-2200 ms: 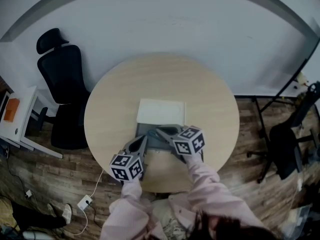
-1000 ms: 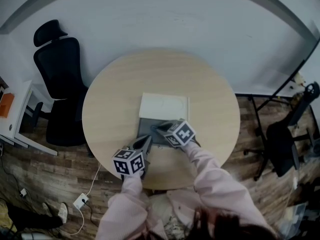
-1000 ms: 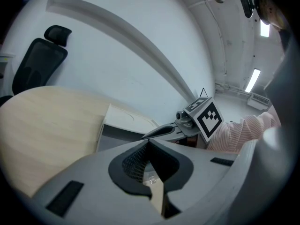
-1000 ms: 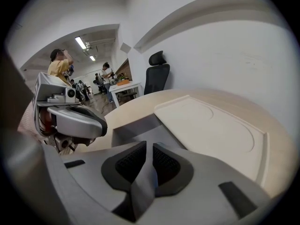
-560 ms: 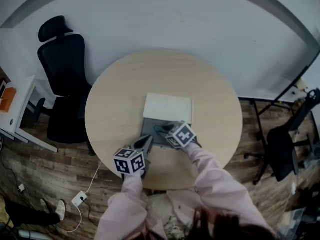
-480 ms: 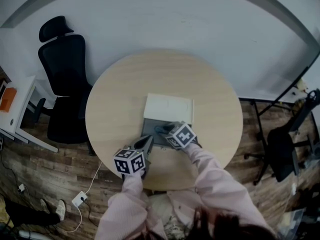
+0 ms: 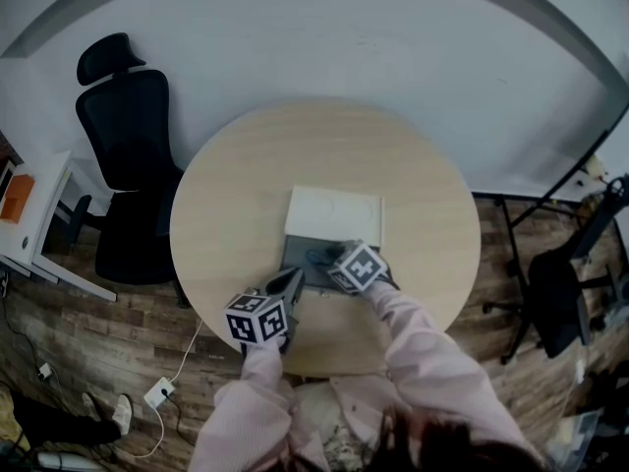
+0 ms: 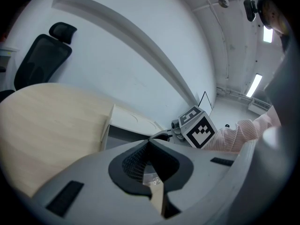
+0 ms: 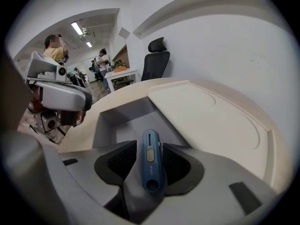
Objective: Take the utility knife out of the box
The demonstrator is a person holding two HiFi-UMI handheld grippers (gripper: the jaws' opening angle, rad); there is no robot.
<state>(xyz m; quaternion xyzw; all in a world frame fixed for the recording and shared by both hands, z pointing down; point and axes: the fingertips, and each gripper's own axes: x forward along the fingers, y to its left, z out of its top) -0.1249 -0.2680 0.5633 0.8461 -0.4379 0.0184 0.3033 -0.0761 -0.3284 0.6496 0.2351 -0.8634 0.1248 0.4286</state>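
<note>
right gripper tipped down into open grey box on round surface, jaws just been opening, now apart, blue utility knife between them in box, unclamped, white lid flat just behind box, left gripper beside box's near-left corner, jaws together, nothing between

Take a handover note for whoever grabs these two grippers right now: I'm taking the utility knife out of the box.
Right gripper: open; its jaws have just been opening. It reaches down into the box, with the blue utility knife lying between its jaws, pads not pressing on it.
Left gripper: jaws together, nothing visibly held, at the box's near left corner.
Box: on the round table, with its lid folded open behind it.
Done: the box is open and the right gripper is lined up on the knife.
Left: close on the knife and lift it out.
</note>
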